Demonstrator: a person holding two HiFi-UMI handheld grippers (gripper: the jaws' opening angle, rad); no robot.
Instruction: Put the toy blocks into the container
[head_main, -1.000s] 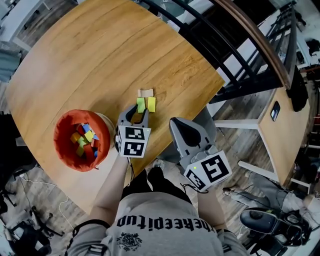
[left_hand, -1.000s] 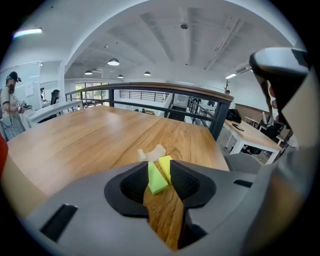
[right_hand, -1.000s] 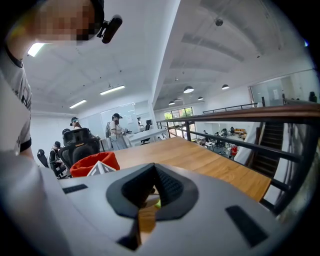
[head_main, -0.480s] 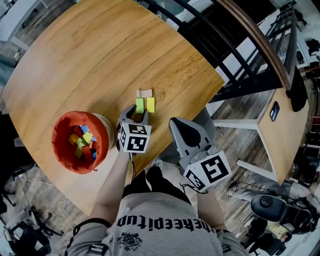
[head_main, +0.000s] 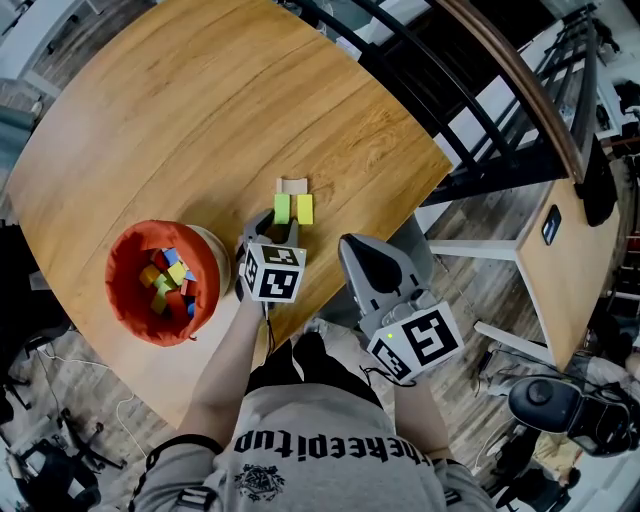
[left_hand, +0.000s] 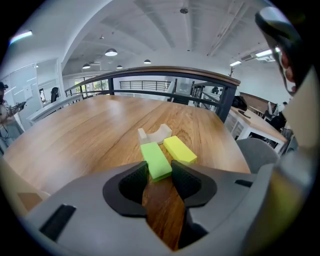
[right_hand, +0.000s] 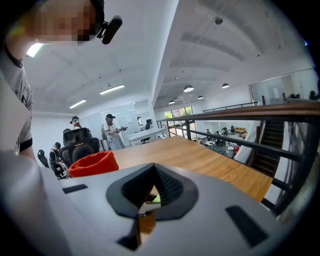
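Head view shows green block (head_main: 282, 208) near the table (head_main: 200, 110) edge, open wood beyond.

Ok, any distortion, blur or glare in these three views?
Head view: evenly lit and sharp, soft shadows on the table. Left gripper view: fisheye with dark corners, green block crisp. Right gripper view: same fisheye, bright ceiling lights.

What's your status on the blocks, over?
Left gripper open, jaws just closing round green block's end, no grip yet. Right gripper shut, empty, off table. Yellow block alongside; red bucket waiting left.
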